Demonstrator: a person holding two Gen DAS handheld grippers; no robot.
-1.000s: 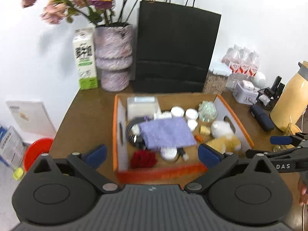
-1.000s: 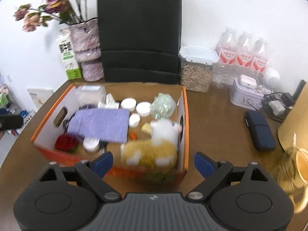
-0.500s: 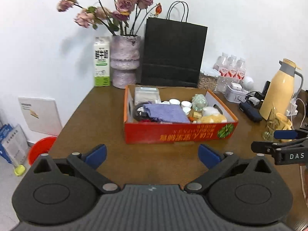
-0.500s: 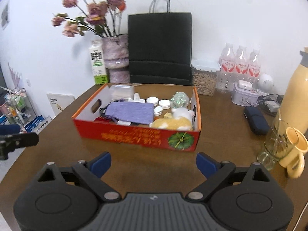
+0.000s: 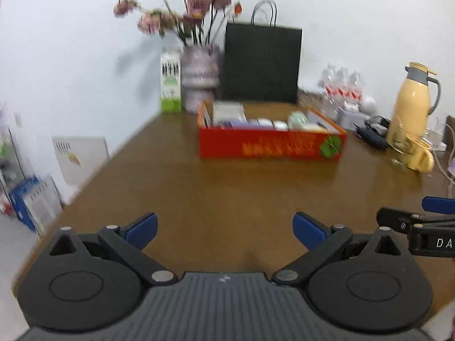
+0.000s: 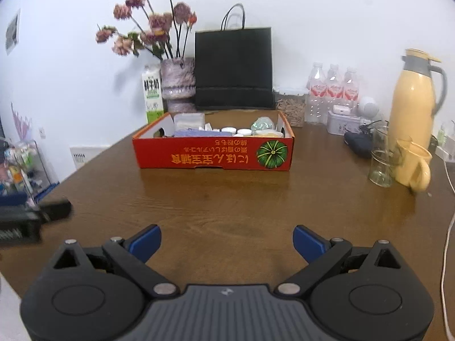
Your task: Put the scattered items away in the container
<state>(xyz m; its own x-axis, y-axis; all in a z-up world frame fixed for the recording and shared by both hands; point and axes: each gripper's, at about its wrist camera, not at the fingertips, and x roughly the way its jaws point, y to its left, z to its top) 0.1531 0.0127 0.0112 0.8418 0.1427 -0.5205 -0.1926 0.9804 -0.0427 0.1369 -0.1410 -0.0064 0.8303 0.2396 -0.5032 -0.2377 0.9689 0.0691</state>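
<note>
Red cardboard box [image 6: 213, 153], filled with small items, on wooden table [image 6: 227, 204]

You see a brown wooden table [image 6: 227, 199], smooth and a bit shiny. Far on it sits a red cardboard box [image 6: 213, 153] with a printed, slightly glossy front. Behind stands a black matt paper bag [image 6: 233, 71]. At the right are a clear glass cup [image 6: 381, 156] and a smooth, shiny yellow plastic jug [image 6: 412, 102].
</note>
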